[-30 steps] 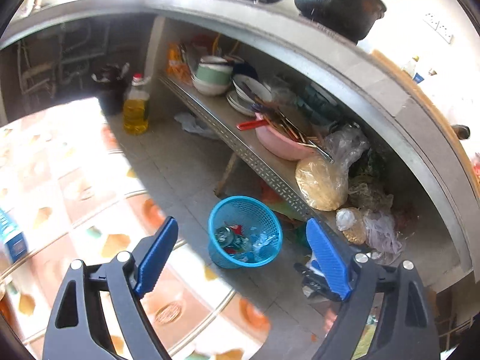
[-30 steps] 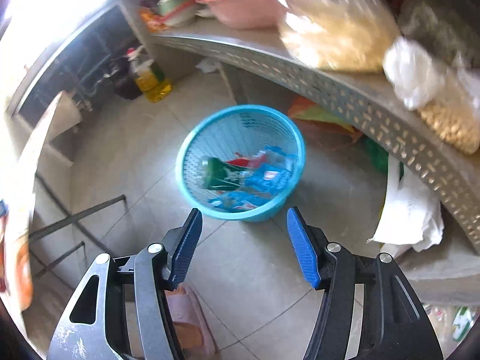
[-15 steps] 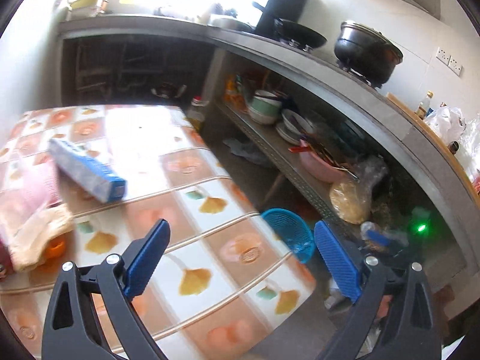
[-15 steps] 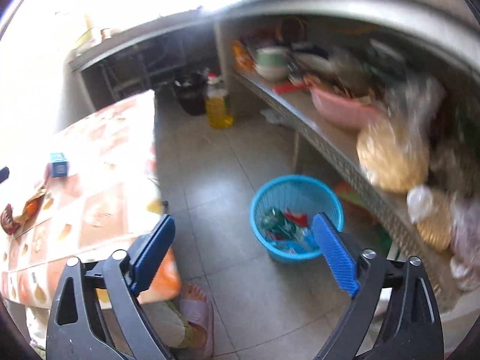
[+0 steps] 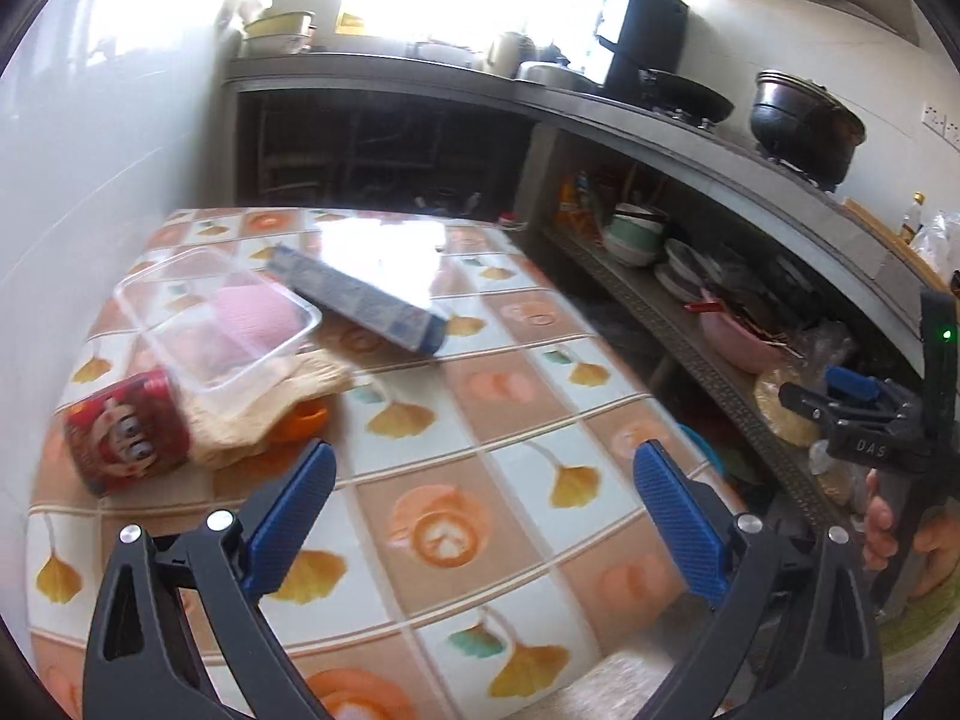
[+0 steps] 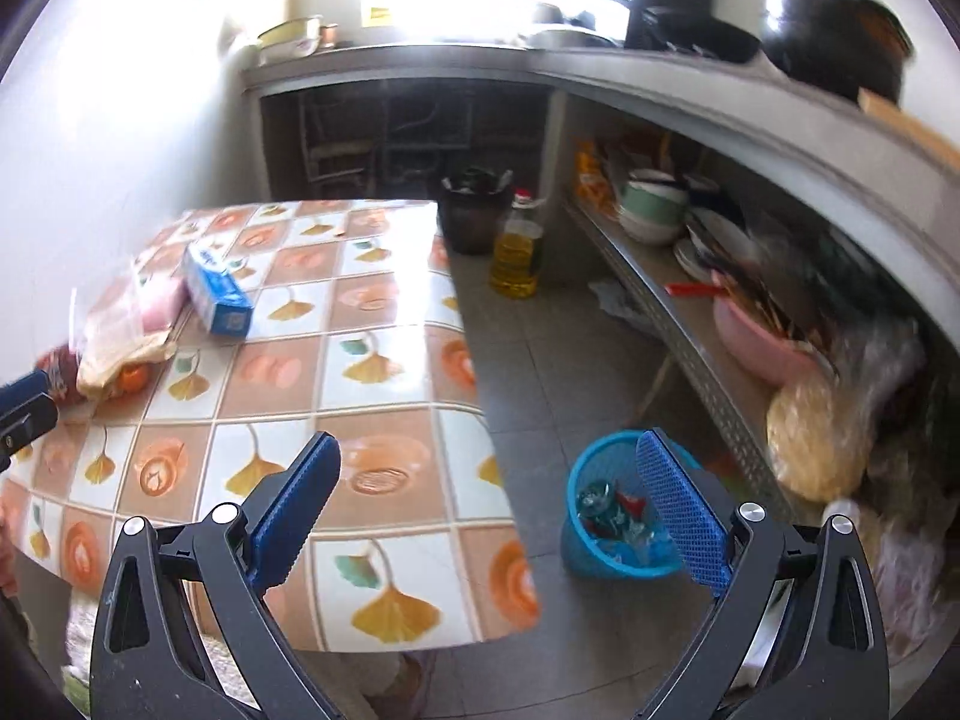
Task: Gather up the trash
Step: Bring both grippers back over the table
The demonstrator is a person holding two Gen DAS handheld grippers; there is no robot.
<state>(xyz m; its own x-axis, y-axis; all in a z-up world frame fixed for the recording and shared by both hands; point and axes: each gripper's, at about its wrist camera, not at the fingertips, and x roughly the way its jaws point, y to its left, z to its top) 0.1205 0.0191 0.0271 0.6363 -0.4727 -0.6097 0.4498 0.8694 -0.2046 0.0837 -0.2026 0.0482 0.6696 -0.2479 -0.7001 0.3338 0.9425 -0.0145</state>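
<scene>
A blue basket [image 6: 606, 504] with trash in it stands on the floor beside the table. On the patterned table [image 5: 480, 420] lie a red can [image 5: 123, 429], a clear plastic container [image 5: 219, 315], a beige wrapper [image 5: 270, 408] and a long blue box [image 5: 360, 300]. The box [image 6: 216, 294] and the beige wrapper [image 6: 120, 342] also show in the right wrist view. My left gripper [image 5: 480, 510] is open and empty above the table. My right gripper [image 6: 486, 510] is open and empty over the table's edge; the left view shows it at the far right [image 5: 852, 402].
A grey counter [image 5: 720, 138] with a pot [image 5: 804, 120] and a wok runs along the right. Its lower shelf [image 6: 690, 324] holds bowls, a pink basin and bags. An oil bottle [image 6: 516, 246] and a dark bin [image 6: 471, 210] stand on the floor.
Both grippers swung up and left, away from the blue basket toward the table. The table items came into the left view. Both stay open and empty.
</scene>
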